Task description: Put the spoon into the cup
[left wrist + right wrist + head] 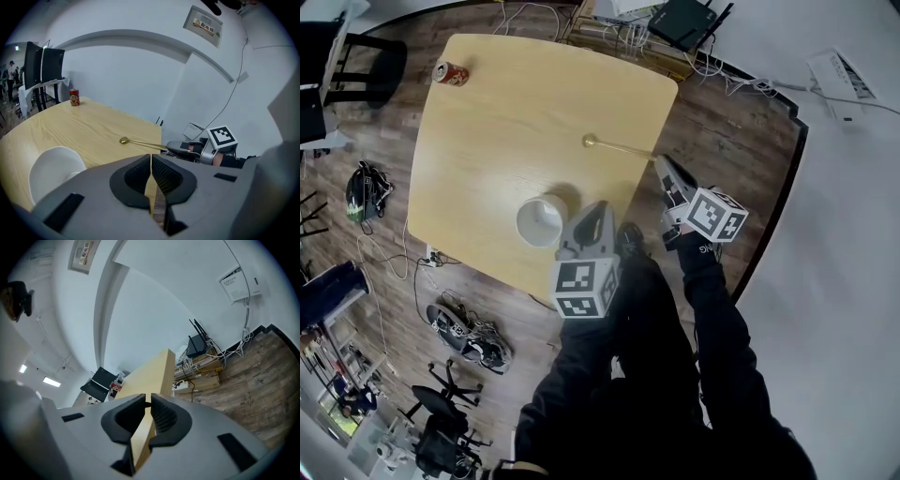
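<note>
Head view, right gripper (660,162) angled down, gripping spoon (621,147) handle

Black sleeves and grey tools, seen from above.
The person wears a black top with long black sleeves (727,328); small white lettering at the right cuff is too small to read. The left gripper (598,208) and right gripper (661,161) have smooth light-grey shells, with black fine-ribbed pads (165,176) set in rounded recesses. Each bears a white cube (584,289) printed with black square markers.
</note>
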Demonstrator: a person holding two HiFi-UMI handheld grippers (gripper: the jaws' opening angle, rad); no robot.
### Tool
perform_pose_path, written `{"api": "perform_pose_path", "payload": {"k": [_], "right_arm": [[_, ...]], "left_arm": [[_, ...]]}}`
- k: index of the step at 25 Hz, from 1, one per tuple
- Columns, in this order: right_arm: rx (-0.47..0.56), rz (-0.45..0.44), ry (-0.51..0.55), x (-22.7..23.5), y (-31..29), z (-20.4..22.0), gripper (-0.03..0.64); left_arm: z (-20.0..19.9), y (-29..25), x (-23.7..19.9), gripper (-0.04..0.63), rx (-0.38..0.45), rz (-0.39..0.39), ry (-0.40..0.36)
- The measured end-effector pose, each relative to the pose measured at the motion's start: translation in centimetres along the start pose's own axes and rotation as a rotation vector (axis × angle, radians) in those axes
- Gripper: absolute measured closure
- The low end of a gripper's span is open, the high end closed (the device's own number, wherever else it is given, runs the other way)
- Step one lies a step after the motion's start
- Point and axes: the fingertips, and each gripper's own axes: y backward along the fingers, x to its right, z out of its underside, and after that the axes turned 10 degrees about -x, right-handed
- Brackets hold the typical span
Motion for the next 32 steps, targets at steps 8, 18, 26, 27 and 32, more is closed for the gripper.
{"api": "perform_pose_path", "payload": {"k": [8, 18, 26, 27, 32], "right_arm": [[0.041, -0.125, 0.016, -5.0, 1.5, -1.1, 0.591], [0.039, -0.181, 0.068, -10.0, 2.7, -1.4, 0.592], [0.022, -0.245, 0.116, -14.6, 3.4, -1.1, 0.592], [0.018, -0.256, 0.121, -15.3, 3.5, -1.0, 0.592], [-0.009, -0.313, 0.143, -18.2, 3.0, 0.0, 0.592]], "left_arm": [[-1.8, 1.9, 0.3, 0.557, 0.043, -0.015, 0.007], [-3.0, 5.1, -0.9, 0.557, 0.103, -0.056, 0.044], [-2.7, 8.1, -3.4, 0.557, 0.141, -0.114, 0.087], [-2.6, 8.5, -3.8, 0.557, 0.145, -0.122, 0.093], [-2.5, 10.2, -5.7, 0.557, 0.167, -0.159, 0.131]]}}
